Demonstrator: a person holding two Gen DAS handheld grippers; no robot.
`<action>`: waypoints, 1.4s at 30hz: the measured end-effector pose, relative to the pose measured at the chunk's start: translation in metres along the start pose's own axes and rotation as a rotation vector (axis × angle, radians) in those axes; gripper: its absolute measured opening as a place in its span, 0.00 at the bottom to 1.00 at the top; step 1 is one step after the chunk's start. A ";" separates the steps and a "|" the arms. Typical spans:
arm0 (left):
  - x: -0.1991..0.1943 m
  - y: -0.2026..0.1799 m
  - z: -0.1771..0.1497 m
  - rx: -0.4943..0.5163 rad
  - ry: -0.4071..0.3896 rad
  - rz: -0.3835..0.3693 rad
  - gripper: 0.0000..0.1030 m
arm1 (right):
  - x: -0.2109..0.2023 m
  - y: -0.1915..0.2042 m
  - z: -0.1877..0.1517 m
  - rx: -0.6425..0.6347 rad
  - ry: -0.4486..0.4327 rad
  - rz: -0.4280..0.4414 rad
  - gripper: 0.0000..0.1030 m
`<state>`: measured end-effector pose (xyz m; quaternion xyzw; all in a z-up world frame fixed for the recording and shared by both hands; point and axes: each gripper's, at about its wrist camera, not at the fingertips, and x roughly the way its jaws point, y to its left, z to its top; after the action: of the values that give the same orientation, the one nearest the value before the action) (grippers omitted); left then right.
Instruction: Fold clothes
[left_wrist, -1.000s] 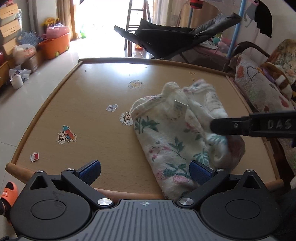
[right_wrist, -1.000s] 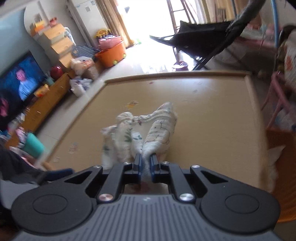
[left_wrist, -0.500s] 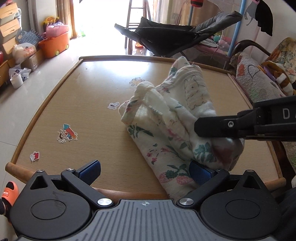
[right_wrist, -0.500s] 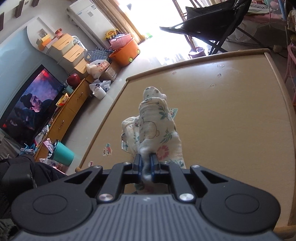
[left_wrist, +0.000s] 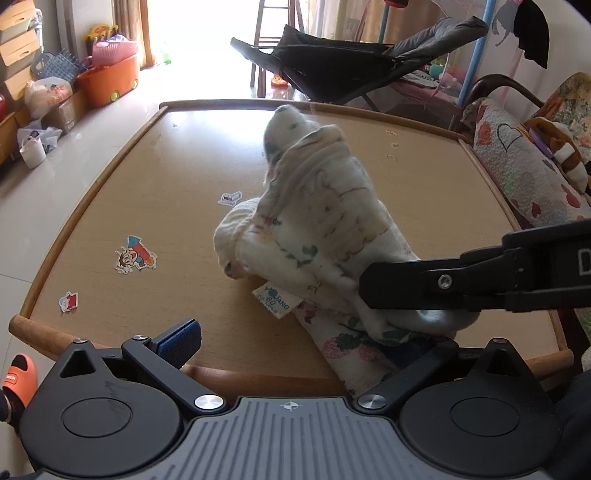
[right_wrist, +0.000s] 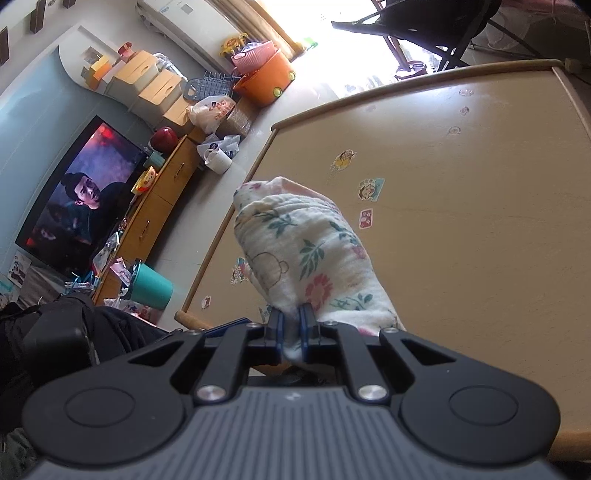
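A small tag (left_wrist: 277, 301) sewn to the floral garment (left_wrist: 325, 236) reads "YOJANG" with "80" beneath it, though the small print is hard to make out. The right gripper (right_wrist: 291, 326) has its jaws pinched tight on a bunched fold of the garment, reaching in level from the right side in the left wrist view and lifting that part above the wooden table (left_wrist: 147, 221). The left gripper (left_wrist: 295, 341) sits low at the table's near edge, jaws spread wide and holding nothing, with the garment's lower end lying across its right finger. Cartoon stickers (left_wrist: 135, 254) dot the tabletop left of the garment.
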<state>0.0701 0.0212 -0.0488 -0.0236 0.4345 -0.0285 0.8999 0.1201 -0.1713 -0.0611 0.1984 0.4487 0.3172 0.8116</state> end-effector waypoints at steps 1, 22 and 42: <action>-0.001 0.002 -0.001 -0.003 0.004 -0.004 1.00 | 0.001 0.001 0.000 0.001 0.005 0.005 0.09; -0.052 0.072 -0.016 -0.352 -0.282 -0.089 1.00 | 0.006 0.016 -0.011 -0.073 0.054 -0.002 0.08; -0.023 0.058 0.006 -0.216 -0.187 0.062 1.00 | 0.012 0.016 -0.012 -0.144 0.082 0.011 0.07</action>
<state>0.0620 0.0803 -0.0306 -0.1096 0.3496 0.0487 0.9292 0.1095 -0.1514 -0.0649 0.1292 0.4564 0.3610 0.8029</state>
